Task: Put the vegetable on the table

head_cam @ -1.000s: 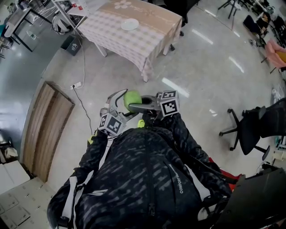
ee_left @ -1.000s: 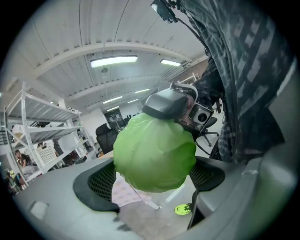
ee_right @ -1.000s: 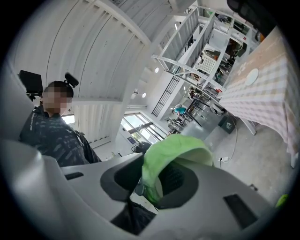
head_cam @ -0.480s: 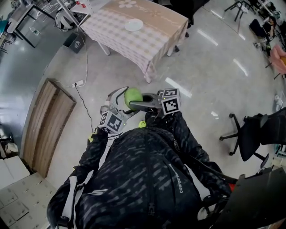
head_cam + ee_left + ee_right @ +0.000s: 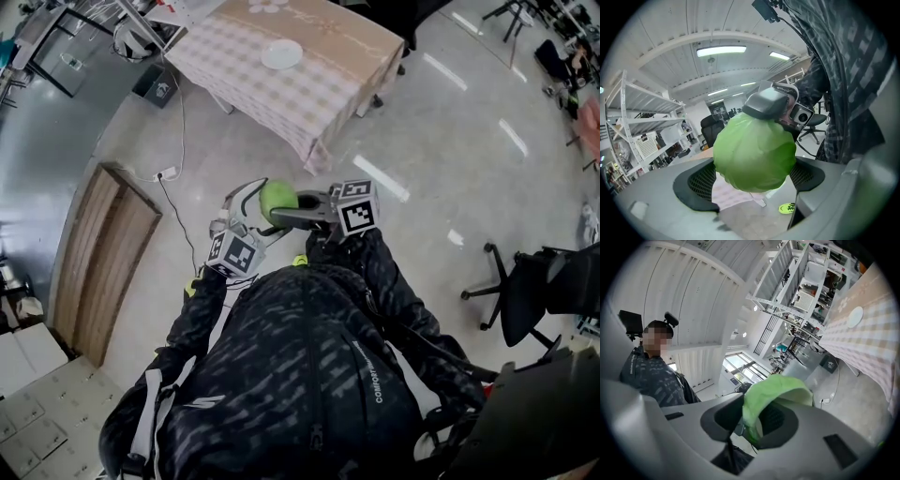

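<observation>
Vegetable: round pale-green head, cabbage-like (image 5: pixel 277 197), held up in front of your chest over the glossy floor (image 5: pixel 441 131), well apart from the table

Left gripper (image 5: pixel 253 208): your jaws stand wide, one pad on each flank of the vegetable; in the left gripper view the head fills the gap from pad to pad and bears on both

Right gripper (image 5: pixel 287 210): reaches in from your right, jaws pinched narrow on a loose outer leaf at the top of the vegetable; the right gripper view shows that green leaf folded between the two pads

Pairing: both of your grippers are on the same head, their marker cubes near each other

Table (image 5: pixel 314 94): checked cloth, ahead of you at the top of the head view, cloth hanging over the near corner

Plate (image 5: pixel 281 54): white, lying on the table toward its middle

Floor, your left: wooden board (image 5: pixel 103 262) lying flat, white cable (image 5: pixel 173 202) running just beside it

Floor, your right: black office chair (image 5: pixel 525 291), well apart from the grippers

Jacket (image 5: pixel 300 375): dark, patterned, fills the lower half of the head view
</observation>
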`<state>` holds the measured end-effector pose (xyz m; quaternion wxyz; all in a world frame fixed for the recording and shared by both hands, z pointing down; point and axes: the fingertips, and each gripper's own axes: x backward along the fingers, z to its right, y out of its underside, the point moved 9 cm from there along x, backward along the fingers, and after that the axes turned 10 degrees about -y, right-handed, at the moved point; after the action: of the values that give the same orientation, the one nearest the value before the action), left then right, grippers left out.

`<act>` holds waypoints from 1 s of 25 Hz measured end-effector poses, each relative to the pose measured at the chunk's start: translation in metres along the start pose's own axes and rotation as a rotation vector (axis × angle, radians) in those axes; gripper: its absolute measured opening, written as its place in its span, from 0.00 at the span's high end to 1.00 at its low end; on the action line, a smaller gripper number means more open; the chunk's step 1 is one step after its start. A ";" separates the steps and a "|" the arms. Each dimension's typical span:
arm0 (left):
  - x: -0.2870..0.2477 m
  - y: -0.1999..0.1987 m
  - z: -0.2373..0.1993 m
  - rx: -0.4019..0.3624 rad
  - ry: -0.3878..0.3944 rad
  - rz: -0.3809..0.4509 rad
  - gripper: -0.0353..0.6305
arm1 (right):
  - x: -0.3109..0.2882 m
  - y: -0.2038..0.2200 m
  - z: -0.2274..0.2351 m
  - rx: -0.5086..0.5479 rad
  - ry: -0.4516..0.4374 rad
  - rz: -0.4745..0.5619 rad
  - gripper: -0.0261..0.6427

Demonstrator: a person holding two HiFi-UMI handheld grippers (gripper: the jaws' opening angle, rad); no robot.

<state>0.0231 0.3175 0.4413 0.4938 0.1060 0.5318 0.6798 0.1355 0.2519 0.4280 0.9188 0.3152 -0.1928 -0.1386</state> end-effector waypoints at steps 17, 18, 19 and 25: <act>-0.090 -0.004 -0.085 0.023 -0.030 -0.042 0.24 | 0.037 -0.102 0.073 -0.039 -0.053 -0.021 0.83; -0.095 -0.005 -0.089 0.023 -0.029 -0.047 0.24 | 0.040 -0.107 0.076 -0.041 -0.054 -0.021 0.83; -0.099 -0.005 -0.093 0.025 -0.031 -0.047 0.24 | 0.041 -0.112 0.080 -0.044 -0.057 -0.021 0.83; -0.125 -0.002 -0.116 0.026 -0.046 -0.063 0.24 | 0.050 -0.140 0.104 -0.048 -0.068 -0.039 0.83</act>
<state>0.0073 0.1475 0.4395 0.5258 0.1112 0.5323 0.6541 0.1157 0.0719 0.4282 0.9162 0.2920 -0.2142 -0.1718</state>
